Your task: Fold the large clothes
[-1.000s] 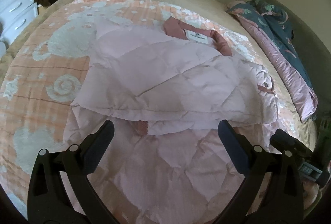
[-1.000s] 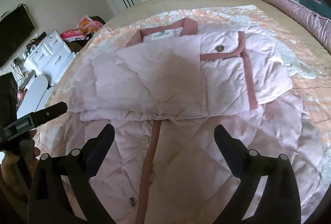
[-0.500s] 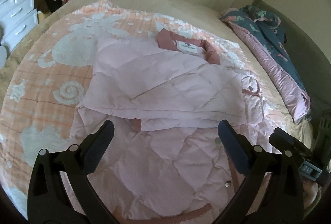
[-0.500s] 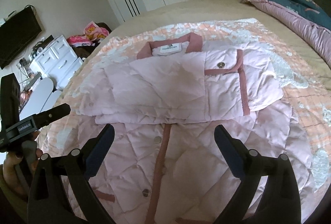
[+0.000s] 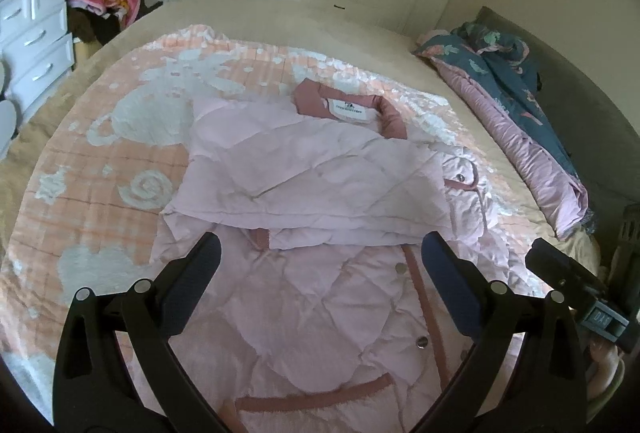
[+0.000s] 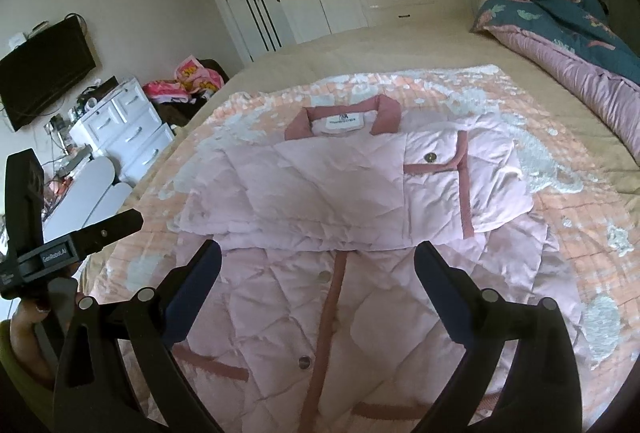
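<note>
Left wrist view: the left gripper [image 5: 320, 257] is drawn back, jaws spread, empty; more hem is revealed at 6 o'clock. The right gripper [image 6: 318, 265] is likewise spread above the jacket [image 6: 340, 193], flat on the bed [image 6: 580, 137], sleeves folded; a bottom fold is likely next.

Our left gripper [image 5: 320, 257] has matte black plastic arms, each studded with two round silver screws, ending in dark navy pads [image 5: 448, 281]. Our right gripper [image 6: 318, 261] is built the same. Seen from the right wrist, the left unit's black body carries a small white "GenRobot.AI" label, and our left hand [image 6: 24, 329] shows bare skin under a yellow-green cuff.
</note>
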The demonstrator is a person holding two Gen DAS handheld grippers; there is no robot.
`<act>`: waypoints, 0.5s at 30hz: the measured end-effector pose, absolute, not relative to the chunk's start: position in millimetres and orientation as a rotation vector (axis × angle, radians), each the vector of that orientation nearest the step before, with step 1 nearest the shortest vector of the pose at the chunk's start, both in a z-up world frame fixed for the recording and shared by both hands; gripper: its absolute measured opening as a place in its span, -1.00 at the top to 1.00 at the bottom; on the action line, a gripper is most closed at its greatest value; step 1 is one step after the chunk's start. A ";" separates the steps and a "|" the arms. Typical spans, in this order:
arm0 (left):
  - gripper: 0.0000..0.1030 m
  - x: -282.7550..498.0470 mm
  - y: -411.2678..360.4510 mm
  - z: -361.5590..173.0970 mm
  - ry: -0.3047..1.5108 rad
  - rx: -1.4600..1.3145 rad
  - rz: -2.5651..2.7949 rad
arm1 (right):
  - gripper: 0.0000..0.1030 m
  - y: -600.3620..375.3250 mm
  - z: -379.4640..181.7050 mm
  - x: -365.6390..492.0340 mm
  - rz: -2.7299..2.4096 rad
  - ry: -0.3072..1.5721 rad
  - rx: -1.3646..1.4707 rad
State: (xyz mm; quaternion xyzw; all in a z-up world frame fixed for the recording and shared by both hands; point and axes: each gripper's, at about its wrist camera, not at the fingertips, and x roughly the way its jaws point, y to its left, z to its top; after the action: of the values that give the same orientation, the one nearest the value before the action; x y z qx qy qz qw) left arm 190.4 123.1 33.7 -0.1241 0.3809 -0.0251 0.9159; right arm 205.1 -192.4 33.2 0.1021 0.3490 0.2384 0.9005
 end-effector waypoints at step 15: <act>-0.82 159.4 107.8 51.8 0.740 -0.217 -0.070 | -0.88 -213.9 54.9 174.9 0.502 0.660 0.200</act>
State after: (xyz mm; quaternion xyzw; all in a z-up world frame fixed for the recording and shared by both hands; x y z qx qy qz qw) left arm 159.4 107.8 51.8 -0.1056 0.3610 -0.0343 0.9259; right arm 174.9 -213.9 54.9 0.0972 0.3203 0.2434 0.9103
